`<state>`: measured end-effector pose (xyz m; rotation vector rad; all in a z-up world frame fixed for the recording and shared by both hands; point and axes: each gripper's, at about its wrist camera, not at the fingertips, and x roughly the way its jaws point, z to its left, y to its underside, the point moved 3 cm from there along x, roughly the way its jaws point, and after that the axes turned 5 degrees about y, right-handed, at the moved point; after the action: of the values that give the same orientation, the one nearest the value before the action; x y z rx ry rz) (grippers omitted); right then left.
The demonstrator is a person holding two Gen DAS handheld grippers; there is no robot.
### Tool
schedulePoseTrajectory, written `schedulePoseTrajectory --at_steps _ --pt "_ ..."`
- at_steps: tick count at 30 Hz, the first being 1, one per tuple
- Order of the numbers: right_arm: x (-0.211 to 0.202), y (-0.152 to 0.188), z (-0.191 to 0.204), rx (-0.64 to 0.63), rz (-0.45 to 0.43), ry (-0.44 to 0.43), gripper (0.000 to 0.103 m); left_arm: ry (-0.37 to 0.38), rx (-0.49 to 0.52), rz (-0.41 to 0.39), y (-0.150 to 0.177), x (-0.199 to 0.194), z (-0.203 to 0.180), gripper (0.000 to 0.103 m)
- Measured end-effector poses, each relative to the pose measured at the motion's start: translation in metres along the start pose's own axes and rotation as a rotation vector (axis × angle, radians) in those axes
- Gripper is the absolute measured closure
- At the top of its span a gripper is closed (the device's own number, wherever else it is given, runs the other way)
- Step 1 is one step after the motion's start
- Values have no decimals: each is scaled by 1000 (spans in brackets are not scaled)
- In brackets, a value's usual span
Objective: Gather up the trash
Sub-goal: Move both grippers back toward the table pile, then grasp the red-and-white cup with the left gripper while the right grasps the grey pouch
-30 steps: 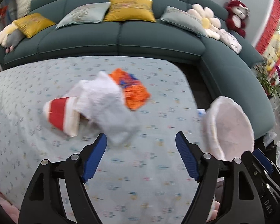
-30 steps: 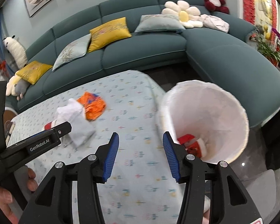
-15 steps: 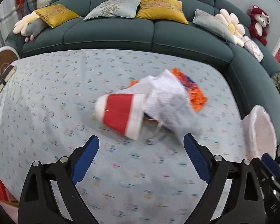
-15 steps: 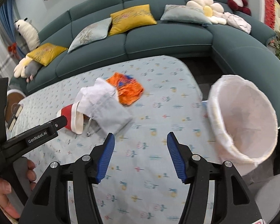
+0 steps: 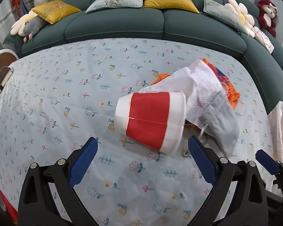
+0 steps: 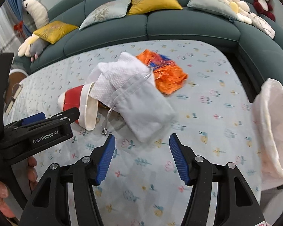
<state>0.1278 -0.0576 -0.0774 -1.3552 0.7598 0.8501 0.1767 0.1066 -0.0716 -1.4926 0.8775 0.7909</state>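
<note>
On the counter (image 5: pixel 47 98), the red-and-white cup (image 5: pixel 151 120) lies on its side just ahead of the left gripper (image 5: pixel 142 158), at 12 o'clock; its fingers are spreading wider, nothing between them. The right gripper (image 6: pixel 142 156) is parted and empty, the grey pouch (image 6: pixel 141 109) at its 12 o'clock. The right view alone shows "GenRobot.AI" on the left gripper, and a hand (image 6: pixel 1 194) holding it.
</note>
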Motion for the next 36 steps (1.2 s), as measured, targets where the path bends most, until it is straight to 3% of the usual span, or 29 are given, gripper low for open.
schedulePoseTrajectory --at_steps 6,13,15,16,20,22,36 --pt "30 -7 10 -19 25 11 45 51 -10 10 -4 16 1 11" --pt "52 -9 10 -18 42 22 46 39 -16 25 -7 33 2 11" --pt "55 -8 10 -24 44 25 52 41 -19 16 -8 35 3 13" --pt "56 -8 10 -28 47 26 60 48 -16 16 -8 35 3 18" --pt "55 -4 4 -19 54 19 89 54 -9 3 -9 32 0 18" --pt "50 -2 0 -8 50 13 96 54 1 -10 -9 27 -4 18" --pt "-26 0 -39 80 -63 -9 98 100 49 -57 -1 -28 -54 18"
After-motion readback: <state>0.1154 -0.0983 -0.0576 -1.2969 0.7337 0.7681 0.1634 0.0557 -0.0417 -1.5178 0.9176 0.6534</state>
